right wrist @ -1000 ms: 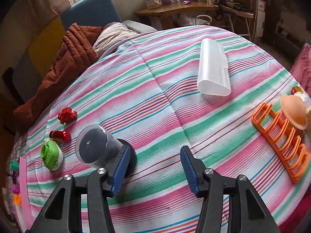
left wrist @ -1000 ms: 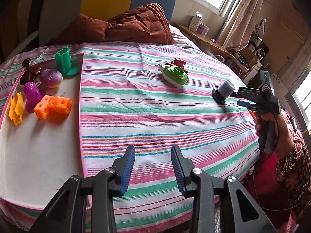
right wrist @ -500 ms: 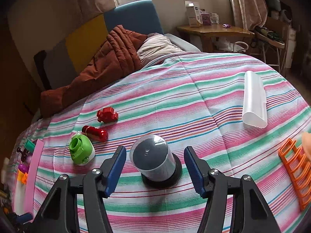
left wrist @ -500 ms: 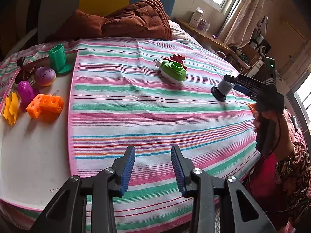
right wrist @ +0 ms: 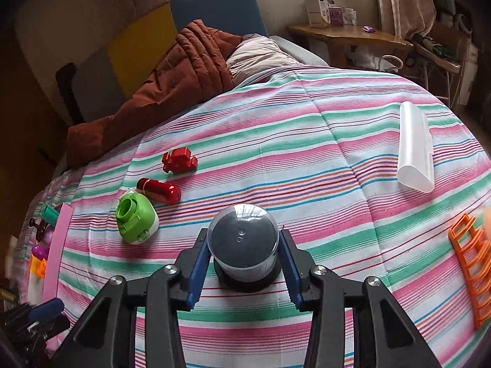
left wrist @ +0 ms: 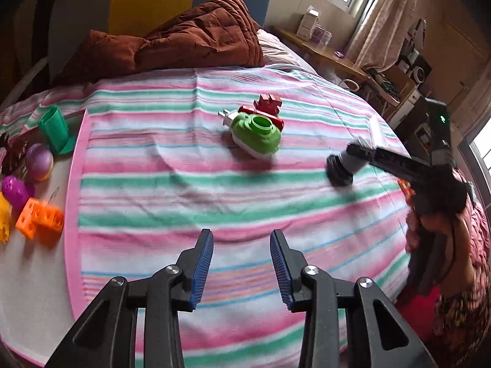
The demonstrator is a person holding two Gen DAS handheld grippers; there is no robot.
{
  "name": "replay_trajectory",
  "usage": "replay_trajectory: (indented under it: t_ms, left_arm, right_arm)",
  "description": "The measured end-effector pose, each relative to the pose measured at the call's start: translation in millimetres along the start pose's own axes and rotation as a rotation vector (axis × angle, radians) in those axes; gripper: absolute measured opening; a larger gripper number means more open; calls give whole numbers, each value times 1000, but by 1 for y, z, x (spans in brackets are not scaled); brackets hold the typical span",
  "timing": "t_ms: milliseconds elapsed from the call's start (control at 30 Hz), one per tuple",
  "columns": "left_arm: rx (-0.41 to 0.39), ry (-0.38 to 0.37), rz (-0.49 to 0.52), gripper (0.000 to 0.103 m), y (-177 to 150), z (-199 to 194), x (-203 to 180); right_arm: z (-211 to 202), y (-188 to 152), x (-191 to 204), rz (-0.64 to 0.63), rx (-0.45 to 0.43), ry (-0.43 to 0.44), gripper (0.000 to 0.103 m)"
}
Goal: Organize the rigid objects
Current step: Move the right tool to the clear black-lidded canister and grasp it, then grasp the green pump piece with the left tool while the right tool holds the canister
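From my remote station I record the following. My right gripper [right wrist: 244, 260] has its jaws drawn in around a clear-domed container on a black base [right wrist: 244, 250]; the jaws have just been closing, and in the right wrist view both blue pads sit against the container's sides, one on each flank, so I class it as clamped on that item. The container stands upright on the striped bedspread [right wrist: 322, 159], directly between the fingers and close in toward the jaw throat, its dome top facing the camera. The left wrist view confirms this from the side: the same container shows at the tip of the right gripper, with a hand [left wrist: 429, 230] on the handle, though that area is blurred. My left gripper [left wrist: 241, 263] hangs with its jaws parted and nothing between the pads, only bedspread below. Ahead of the left gripper and well apart from it lies a green and white toy [left wrist: 257, 135], with a red cylinder [right wrist: 159, 190] touching or just beside it and a red block piece [right wrist: 179, 160] a little beyond. To the left, on a white tray with a pink rim [left wrist: 73, 184], I note an orange cube piece [left wrist: 40, 217], a purple egg shape [left wrist: 15, 191], a round purple item [left wrist: 39, 161] and a green stand [left wrist: 56, 130]. To the right of the held container, well apart, lie a translucent white case [right wrist: 415, 150] and an orange rack [right wrist: 472, 260].
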State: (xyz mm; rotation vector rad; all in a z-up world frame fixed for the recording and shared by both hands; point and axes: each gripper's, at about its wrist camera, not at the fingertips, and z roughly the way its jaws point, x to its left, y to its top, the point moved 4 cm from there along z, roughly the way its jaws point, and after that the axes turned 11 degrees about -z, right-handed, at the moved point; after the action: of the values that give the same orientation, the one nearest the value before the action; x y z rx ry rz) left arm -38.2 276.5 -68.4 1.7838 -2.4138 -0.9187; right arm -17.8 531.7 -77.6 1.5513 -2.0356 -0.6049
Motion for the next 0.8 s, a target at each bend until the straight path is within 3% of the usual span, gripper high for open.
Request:
replay_trajectory:
  t_ms: [200,467,567,667,800]
  left_arm:
    - [27,18,-94,41,40,36,-22]
    - [86,103,-89,43,74,95,-57]
    - [68,179,-104,48,85,110,-58]
    - [63,187,-98,54,90,120,-58]
    - [47,181,-87,54,91,118,-53]
  right_arm:
    - [0,-2,4,-4,16,1,44]
    - [0,-1,-3,38,15,34,44]
    - [1,0,-3,38,21,35,44]
    - [2,1,-2,31,26,33,44]
    - [2,1,-4,52,34,43,44]
